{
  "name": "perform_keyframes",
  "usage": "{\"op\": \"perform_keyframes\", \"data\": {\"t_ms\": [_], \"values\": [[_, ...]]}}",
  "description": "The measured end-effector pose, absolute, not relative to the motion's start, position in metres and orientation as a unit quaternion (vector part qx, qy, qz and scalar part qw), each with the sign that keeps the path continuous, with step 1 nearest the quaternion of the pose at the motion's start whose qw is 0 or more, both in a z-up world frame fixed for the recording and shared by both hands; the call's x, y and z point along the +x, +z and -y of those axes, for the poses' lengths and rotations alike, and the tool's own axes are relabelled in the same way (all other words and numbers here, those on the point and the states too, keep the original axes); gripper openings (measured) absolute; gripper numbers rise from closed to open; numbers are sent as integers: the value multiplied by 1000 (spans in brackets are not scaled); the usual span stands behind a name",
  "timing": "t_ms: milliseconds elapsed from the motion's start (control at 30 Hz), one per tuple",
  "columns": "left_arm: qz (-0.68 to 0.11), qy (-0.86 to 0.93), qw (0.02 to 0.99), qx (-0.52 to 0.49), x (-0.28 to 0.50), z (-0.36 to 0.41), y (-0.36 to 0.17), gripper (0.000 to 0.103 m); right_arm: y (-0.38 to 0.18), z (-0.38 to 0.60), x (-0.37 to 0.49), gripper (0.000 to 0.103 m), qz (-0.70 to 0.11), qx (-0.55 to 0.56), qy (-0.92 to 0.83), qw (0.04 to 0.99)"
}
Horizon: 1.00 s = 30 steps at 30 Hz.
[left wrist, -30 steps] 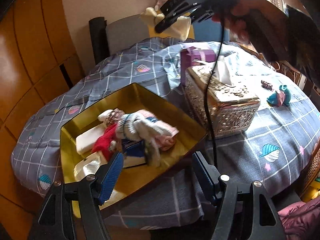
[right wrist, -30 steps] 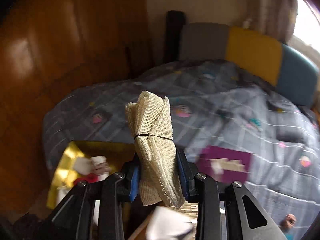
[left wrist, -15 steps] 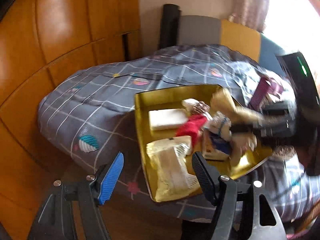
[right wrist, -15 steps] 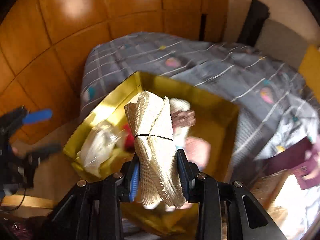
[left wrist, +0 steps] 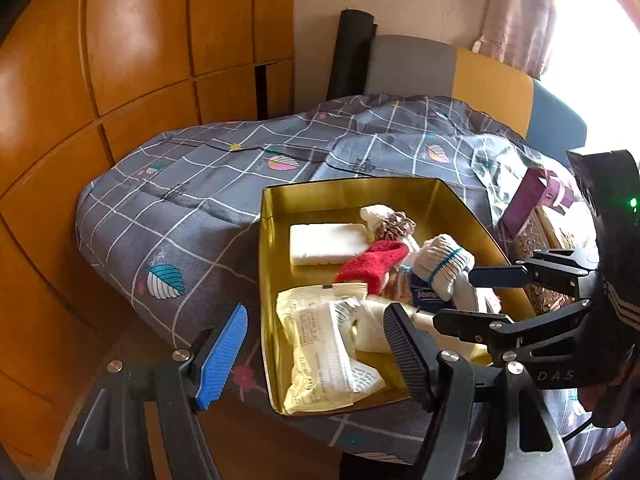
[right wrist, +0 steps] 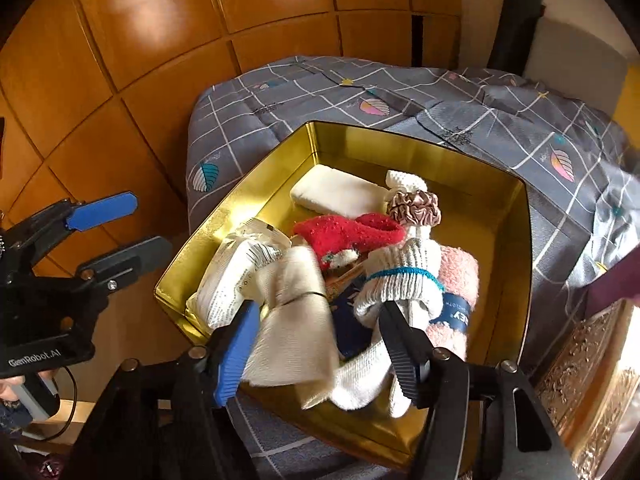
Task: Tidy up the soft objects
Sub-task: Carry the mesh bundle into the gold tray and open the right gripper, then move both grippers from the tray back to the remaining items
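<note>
- The gold tin [right wrist: 524, 240] sits on the grey checked quilt [left wrist: 192, 200], its open top heaped with soft things.
- The right gripper [right wrist: 316, 344] hangs over the tin's near end, and its jaws are opening; the cream mesh cloth [right wrist: 292, 320] (rolled and bound with a thin band) lies between them, slumped onto the pile, and the black pad stands clear of it.
- Beside that cloth lie a white sock bundle [right wrist: 400, 280] tied with a blue band, a pink towel [right wrist: 460, 280], a red sock [right wrist: 352, 236], a brownish scrunchie [right wrist: 416, 208] and a flat white pad [right wrist: 340, 194].
- A crinkly wrapped packet [left wrist: 324, 344] rests in the tin's corner closest to the left gripper.
- The left gripper [left wrist: 316, 348] is held just outside the tin, its jaws spread wide with nothing gripped; one finger is over the quilt, the other over the tin.
- An ornate gold tissue box [right wrist: 592, 380] stands just beside the tin.
</note>
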<state>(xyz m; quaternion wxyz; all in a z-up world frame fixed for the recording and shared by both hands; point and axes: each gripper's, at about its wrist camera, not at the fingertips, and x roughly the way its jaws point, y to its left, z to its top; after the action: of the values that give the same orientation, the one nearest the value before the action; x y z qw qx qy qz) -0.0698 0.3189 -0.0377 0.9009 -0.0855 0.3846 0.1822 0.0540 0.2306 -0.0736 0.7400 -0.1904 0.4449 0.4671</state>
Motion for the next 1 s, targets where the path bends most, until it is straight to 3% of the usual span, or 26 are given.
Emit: {"op": "perform_keyframes", "data": {"t_ms": [533,1000], "values": [[-381,138,914,-17,-56,-266,-28,72,-37,-166,49,68,-382,-163,399,818],[-365,80,927,38,-39,-214,-13,72,8,-37,77,76,-344,-79,291,889]]}}
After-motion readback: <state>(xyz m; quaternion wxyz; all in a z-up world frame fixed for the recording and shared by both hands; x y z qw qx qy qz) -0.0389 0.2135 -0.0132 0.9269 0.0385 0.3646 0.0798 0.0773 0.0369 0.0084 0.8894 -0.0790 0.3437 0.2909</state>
